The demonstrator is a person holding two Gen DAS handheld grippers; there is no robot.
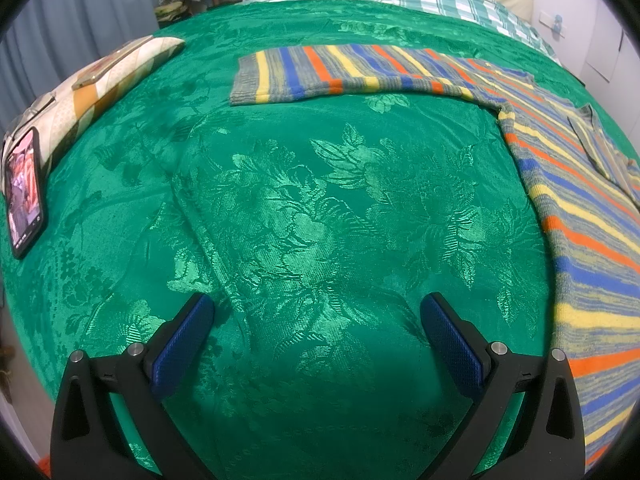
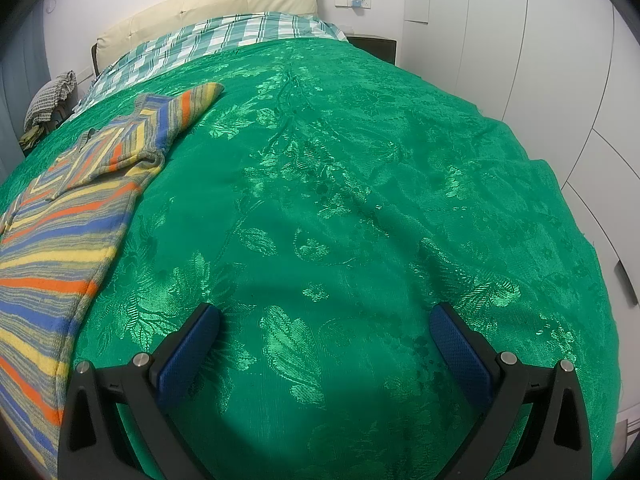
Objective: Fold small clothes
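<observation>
A striped sweater in grey, blue, yellow and orange lies flat on the green bedspread. In the left wrist view its body (image 1: 580,208) is at the right and one sleeve (image 1: 320,72) stretches out to the left at the far side. In the right wrist view the sweater (image 2: 60,248) is at the left, its other sleeve (image 2: 180,112) folded in over the chest. My left gripper (image 1: 316,308) is open and empty over bare bedspread, left of the sweater. My right gripper (image 2: 324,316) is open and empty, right of the sweater.
The green floral bedspread (image 1: 300,200) covers the bed. A phone (image 1: 24,192) and a patterned pillow (image 1: 100,84) with another phone on it lie at the left edge. A checked sheet (image 2: 224,36) and cream headboard (image 2: 208,4) are at the far end. White wardrobe doors (image 2: 560,60) stand to the right.
</observation>
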